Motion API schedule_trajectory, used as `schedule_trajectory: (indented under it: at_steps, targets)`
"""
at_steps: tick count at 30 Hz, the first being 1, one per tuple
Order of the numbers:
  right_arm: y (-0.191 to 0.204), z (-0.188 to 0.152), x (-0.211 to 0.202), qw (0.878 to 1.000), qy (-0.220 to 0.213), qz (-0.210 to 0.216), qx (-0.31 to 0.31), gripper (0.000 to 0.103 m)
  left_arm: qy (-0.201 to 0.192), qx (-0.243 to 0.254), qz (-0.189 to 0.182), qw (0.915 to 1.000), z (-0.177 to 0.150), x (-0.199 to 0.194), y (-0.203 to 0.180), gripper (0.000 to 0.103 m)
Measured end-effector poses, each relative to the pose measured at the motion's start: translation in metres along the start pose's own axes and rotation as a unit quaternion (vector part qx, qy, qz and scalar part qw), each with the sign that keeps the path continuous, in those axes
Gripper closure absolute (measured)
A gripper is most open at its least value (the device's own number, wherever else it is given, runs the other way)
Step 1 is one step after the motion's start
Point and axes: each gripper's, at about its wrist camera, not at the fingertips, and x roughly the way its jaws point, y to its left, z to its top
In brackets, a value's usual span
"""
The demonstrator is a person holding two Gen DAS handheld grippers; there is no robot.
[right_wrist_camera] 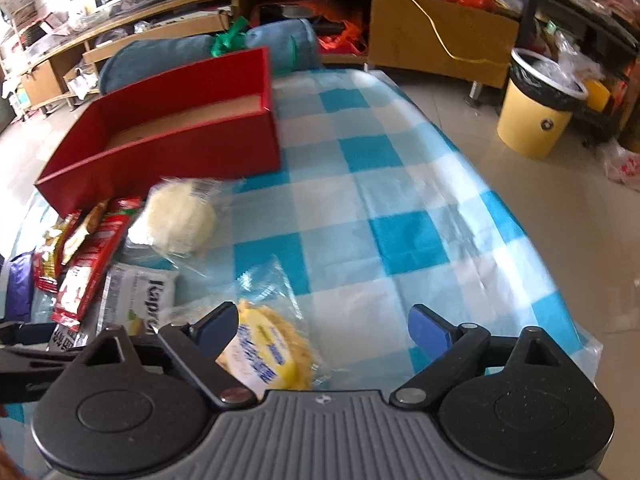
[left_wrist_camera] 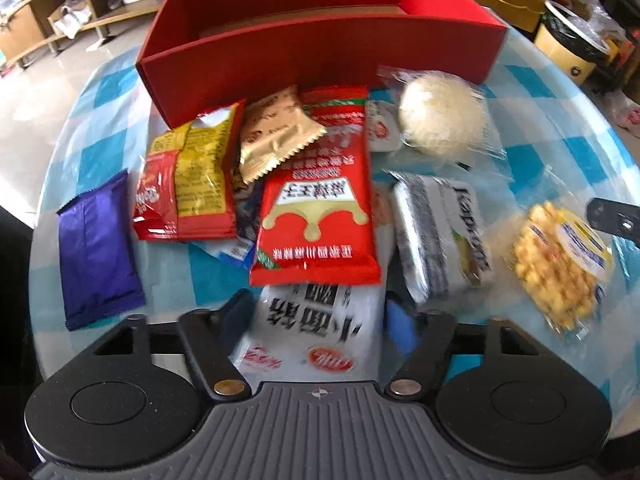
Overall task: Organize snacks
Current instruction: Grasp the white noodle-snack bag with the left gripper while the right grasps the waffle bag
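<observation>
Seen from the left wrist camera, a purple packet (left_wrist_camera: 98, 254) lies at the far left of the checked blue-and-white tablecloth (left_wrist_camera: 100, 152), apart from the heap. Just right of it a red-and-yellow packet (left_wrist_camera: 188, 178) leans against a gold sachet (left_wrist_camera: 276, 136), and the sachet overlaps the top of a large red packet with a crown emblem (left_wrist_camera: 316, 208). Behind them all stands an open red box (left_wrist_camera: 320, 36); what shows of its cardboard floor is bare, and the snacks lie in front of it on the cloth. The left gripper (left_wrist_camera: 320, 312) points steeply down over a white packet with bold black characters (left_wrist_camera: 316, 332), whose upper edge is tucked under the red crown packet; the white packet lies between the two fingers, but blur hides whether the pads press on it, so I cannot tell if it is gripped. Further right come a round pale pastry in clear wrap (left_wrist_camera: 440, 114), a silver wrapped block (left_wrist_camera: 444, 236) and a yellow crispy snack in clear wrap (left_wrist_camera: 560, 264). In the right wrist view, the right gripper (right_wrist_camera: 320, 328) hangs with its jaws spread wide, its left finger (right_wrist_camera: 216, 326) over the crispy snack's wrapper while the other finger stands above bare cloth, gripping nothing. Beyond the table edge a yellow bin (right_wrist_camera: 536, 116) stands on the floor.
</observation>
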Motion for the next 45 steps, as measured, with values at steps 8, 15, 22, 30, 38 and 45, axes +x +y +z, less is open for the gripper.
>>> schedule_trajectory:
  at_steps: [8,15,22,30,38,45]
  targets:
    - [0.008,-0.005,0.005,0.998,0.023,0.031,-0.056,0.015,0.012,0.007,-0.024,0.9996,-0.027,-0.012,-0.001,0.041]
    - [0.033,0.004,0.027,0.981,0.046,0.074,-0.171,0.014,0.021,-0.01,-0.046,0.9987,-0.024,-0.008,0.009,0.027]
    - [0.038,0.004,0.038,0.963,0.081,0.139,-0.217,0.011,0.02,0.003,-0.037,0.9991,-0.018,0.005,0.006,0.005]
    - [0.064,-0.016,0.054,0.949,0.081,0.11,-0.283,0.003,0.016,0.02,-0.001,0.9997,-0.007,0.023,-0.01,0.0]
    - [0.066,-0.013,0.052,0.96,0.084,0.096,-0.249,0.017,-0.006,0.037,-0.002,0.9993,0.009,0.032,-0.012,0.0]
    - [0.053,-0.017,0.041,0.969,0.076,0.081,-0.221,0.032,-0.005,0.021,-0.004,0.9998,-0.016,0.011,-0.001,0.025]
